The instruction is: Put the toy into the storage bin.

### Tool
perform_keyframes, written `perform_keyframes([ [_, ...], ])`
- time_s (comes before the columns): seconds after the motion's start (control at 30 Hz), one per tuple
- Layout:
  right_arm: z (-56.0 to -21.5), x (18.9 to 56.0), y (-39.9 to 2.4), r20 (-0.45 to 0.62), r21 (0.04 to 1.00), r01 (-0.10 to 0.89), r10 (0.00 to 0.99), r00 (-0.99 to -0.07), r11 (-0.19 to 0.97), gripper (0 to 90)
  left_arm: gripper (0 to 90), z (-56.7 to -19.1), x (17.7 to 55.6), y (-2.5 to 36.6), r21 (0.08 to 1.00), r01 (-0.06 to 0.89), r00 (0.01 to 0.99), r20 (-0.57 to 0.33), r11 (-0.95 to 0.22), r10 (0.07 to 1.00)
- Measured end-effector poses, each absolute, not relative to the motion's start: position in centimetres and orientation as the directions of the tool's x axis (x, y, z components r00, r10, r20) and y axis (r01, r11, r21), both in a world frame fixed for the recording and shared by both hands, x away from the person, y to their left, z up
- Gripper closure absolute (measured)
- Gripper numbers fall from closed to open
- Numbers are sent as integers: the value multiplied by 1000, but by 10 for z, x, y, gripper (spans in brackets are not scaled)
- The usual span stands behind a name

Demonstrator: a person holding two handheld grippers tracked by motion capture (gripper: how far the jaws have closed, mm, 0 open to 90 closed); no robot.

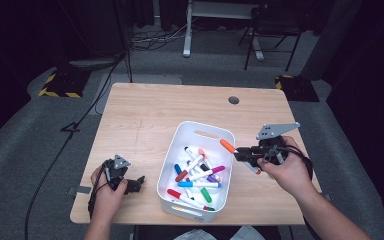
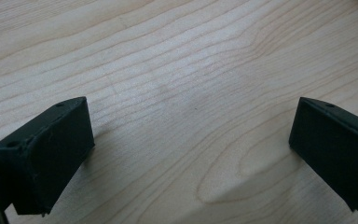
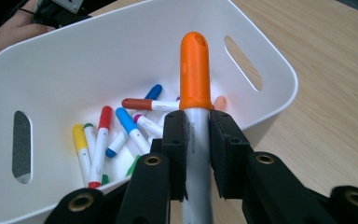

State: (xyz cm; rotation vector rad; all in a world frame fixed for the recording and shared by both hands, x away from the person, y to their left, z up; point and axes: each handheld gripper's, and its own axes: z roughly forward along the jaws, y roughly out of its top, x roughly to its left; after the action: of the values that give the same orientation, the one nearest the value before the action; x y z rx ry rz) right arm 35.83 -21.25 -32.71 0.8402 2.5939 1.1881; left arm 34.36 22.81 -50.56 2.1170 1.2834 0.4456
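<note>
While the right hand-held gripper [image 1: 241, 153] pinches an orange-capped marker [image 3: 195, 74] by its pale grey barrel, the work looks partly done: one marker is out of the white bin [image 1: 180, 137], held at the bin's right rim, right of centre in the high view, and whether it is being taken out or put in cannot be told from this alone. About ten other markers [image 1: 198, 175] lie loose in the bin's bottom, capped red, blue, green, purple, pink and yellow, so much sorting appears left. In the right gripper view the marker rises up the middle of the frame, cap pointing away towards the bin's slotted handle, fine print running along the barrel between the black pads. The left hand-held gripper [image 1: 130, 184], at the lower left of the high view, rests low over the bare wooden table [image 2: 177, 65] with its jaws spread and nothing between them.
</note>
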Motion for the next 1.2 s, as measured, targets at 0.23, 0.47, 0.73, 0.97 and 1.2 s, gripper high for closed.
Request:
perform_keyframes([
  [0.23, -322, 360, -191, 71, 735, 395, 517, -853, 551, 769, 1, -506, 344, 228, 657, 673, 472, -29, -339, 881],
  [0.47, -322, 360, -166, 61, 734, 366, 482, -874, 572, 769, 1, -506, 344, 228, 657, 673, 472, -29, -339, 881],
  [0.73, -323, 361, -143, 47, 733, 335, 446, -894, 592, 769, 1, -506, 344, 228, 659, 672, 472, -29, -338, 881],
  [0.97, -332, 364, -128, 29, 726, 316, 432, -902, 611, 769, 1, -506, 344, 228, 658, 672, 472, -29, -338, 881],
  [1.2, -346, 366, -124, 18, 693, 320, 428, -903, 646, 769, 1, -506, 344, 228, 657, 673, 472, -30, -339, 881],
])
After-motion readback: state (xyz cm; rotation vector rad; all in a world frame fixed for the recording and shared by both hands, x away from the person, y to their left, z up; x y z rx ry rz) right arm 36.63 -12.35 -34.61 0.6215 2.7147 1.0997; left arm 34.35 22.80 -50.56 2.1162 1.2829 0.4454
